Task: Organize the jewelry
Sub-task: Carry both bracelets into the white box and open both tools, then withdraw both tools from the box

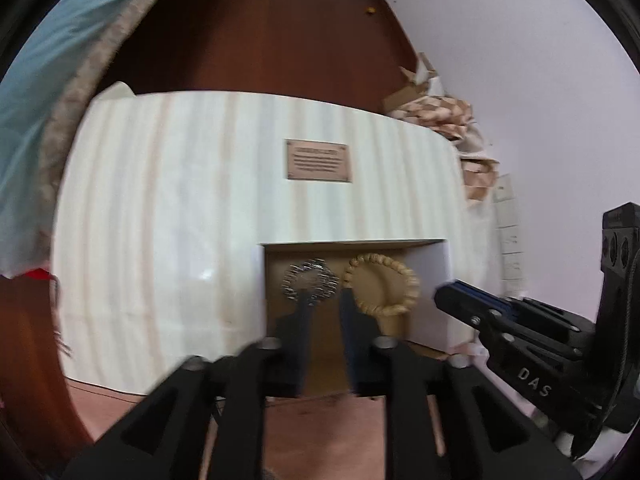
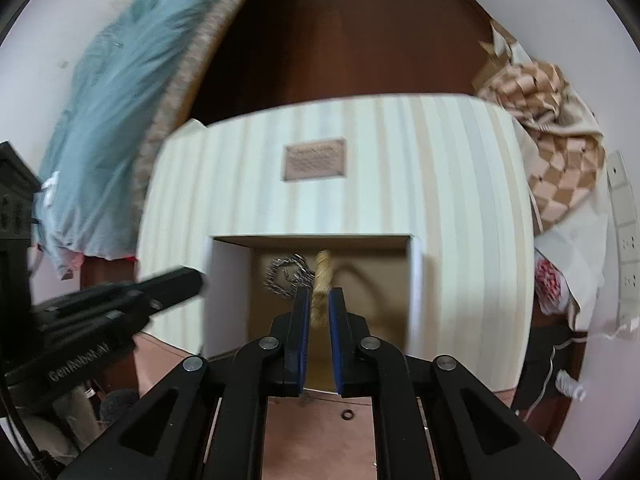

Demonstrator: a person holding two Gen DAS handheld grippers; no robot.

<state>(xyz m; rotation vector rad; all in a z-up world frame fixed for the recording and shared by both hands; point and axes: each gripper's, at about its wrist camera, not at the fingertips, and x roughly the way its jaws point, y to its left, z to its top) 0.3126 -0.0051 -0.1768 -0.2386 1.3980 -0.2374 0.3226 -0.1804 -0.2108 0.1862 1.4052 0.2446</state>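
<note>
Left tongs reach into the box, parted, tips at the chain bracelet; whether they grip it, I cannot tell. One bead bracelet is just beside it.

Right tongs pinch the bead bracelet over the box; one chain bracelet sits alongside. Links could snag and both pieces lift together.

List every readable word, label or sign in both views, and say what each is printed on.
"DAS": white letters on the black right gripper, seen in the left wrist view.
"GenRobot.AI": on the black left gripper, seen in the right wrist view, somewhat blurred.
Brown rectangular plaque on the striped cream box: several lines of text, too small and blurred to read.
</note>
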